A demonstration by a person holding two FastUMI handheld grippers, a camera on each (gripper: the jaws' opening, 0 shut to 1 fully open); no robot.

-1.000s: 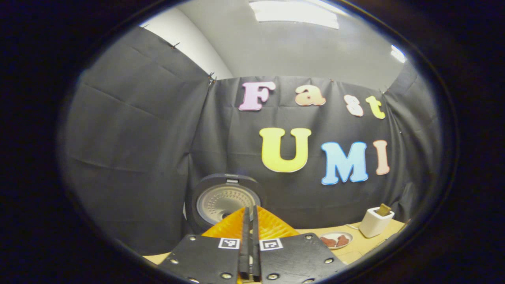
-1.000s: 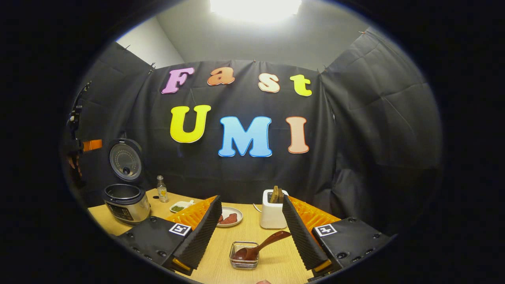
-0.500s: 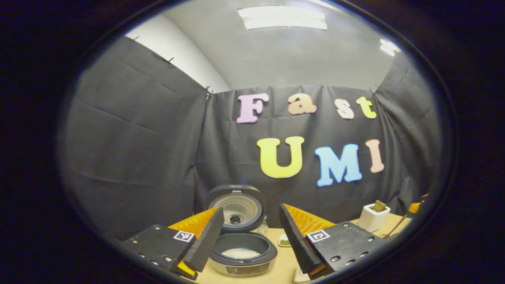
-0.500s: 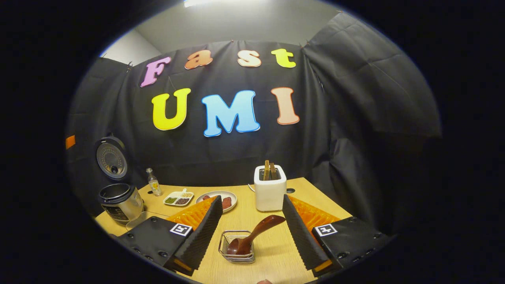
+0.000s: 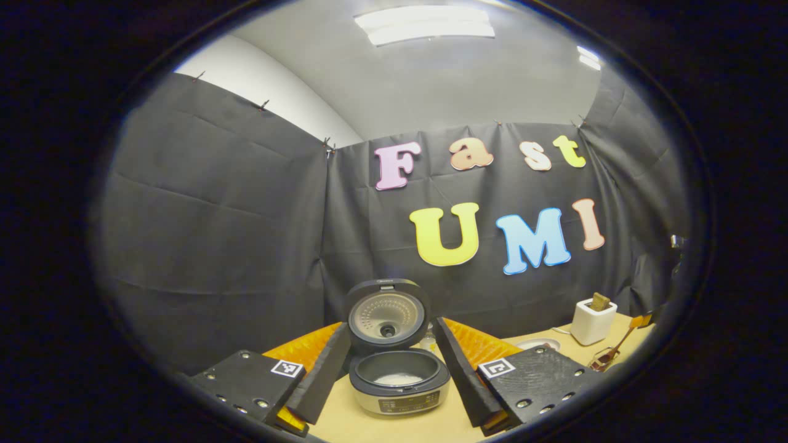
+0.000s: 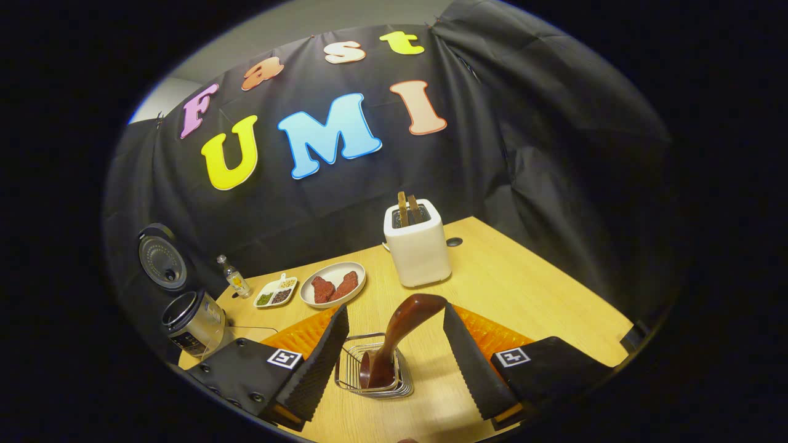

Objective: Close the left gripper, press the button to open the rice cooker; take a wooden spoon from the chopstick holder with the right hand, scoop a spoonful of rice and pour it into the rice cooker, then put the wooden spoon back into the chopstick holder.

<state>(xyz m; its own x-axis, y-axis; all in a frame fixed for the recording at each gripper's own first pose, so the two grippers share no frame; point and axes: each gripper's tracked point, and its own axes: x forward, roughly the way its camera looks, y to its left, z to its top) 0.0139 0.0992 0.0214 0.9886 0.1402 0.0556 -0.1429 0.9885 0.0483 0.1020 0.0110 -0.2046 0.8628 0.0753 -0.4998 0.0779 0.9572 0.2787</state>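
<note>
— What's the biggest thing ahead of your tools?

— The wooden bench (image 6: 529,277), running out ahead of my right tool and under both. Next in size is the rice cooker (image 5: 399,384). It stands on the bench straight ahead of my left tool (image 5: 394,384), framed between its two fingers, with the lid (image 5: 386,315) swung up and standing upright behind the pot. Something white lies in the bottom of the pot. From my right tool the same cooker sits far off to the left.

— How are the tools set?

— My left tool is spread wide and grips nothing; its fingers stand either side of the cooker without touching it. My right tool (image 6: 394,354) is spread wide too, one finger on each side of the wire chopstick holder (image 6: 369,372), not touching it.

— And the spoon?

— The wooden spoon (image 6: 394,335) stands in that holder, bowl down, its handle leaning up and to the right between my right tool's fingers, touching neither.

— What else is out there?

— Beyond the holder, a white toaster (image 6: 417,243) with two slices in it. Left of that, a plate (image 6: 333,286) holding two reddish pieces, then a small divided dish (image 6: 275,293), then a little bottle (image 6: 233,280) near the cooker.
</note>
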